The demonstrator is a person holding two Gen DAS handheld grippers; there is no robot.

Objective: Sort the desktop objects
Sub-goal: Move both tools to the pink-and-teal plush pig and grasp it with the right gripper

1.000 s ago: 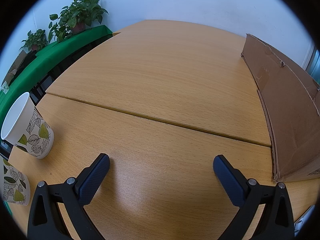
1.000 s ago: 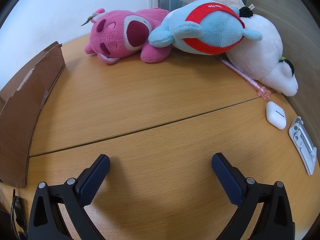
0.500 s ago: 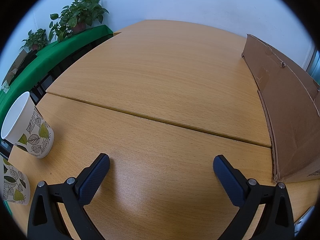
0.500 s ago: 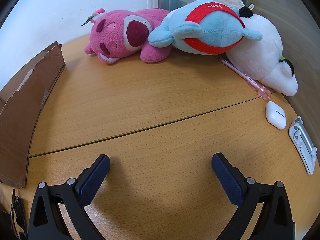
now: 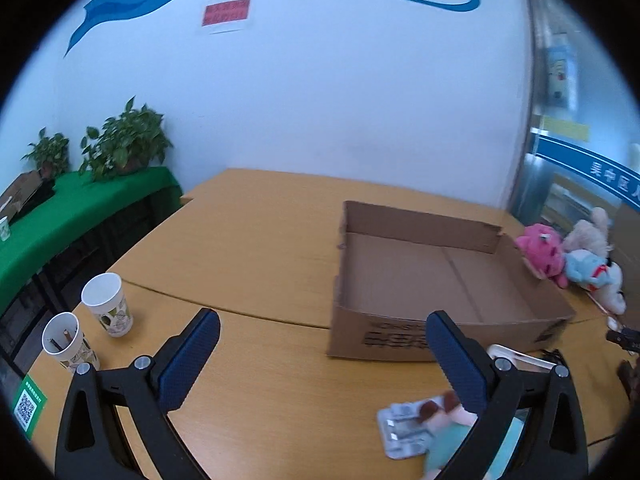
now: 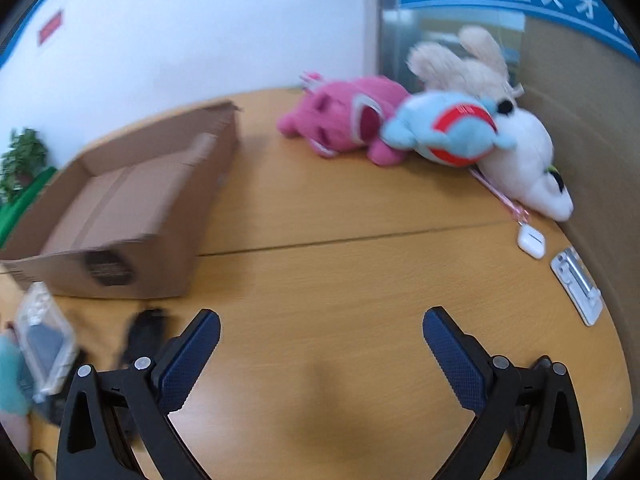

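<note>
Both grippers have lifted and tilted back since a second ago, so each view now takes in the wall and far more of the wooden counter (image 5: 256,240). The left gripper (image 5: 320,356) and right gripper (image 6: 320,352) are both spread wide, holding nothing. The open, shallow brown cardboard box (image 5: 424,276), earlier seen only as a side wall, now shows its bare floor. The pink plush toy (image 6: 344,120) lies beyond it.

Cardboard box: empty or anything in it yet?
Empty. The left wrist view shows the box's bare floor, nothing in it; the plush toys lie outside, on the table beside it.
</note>
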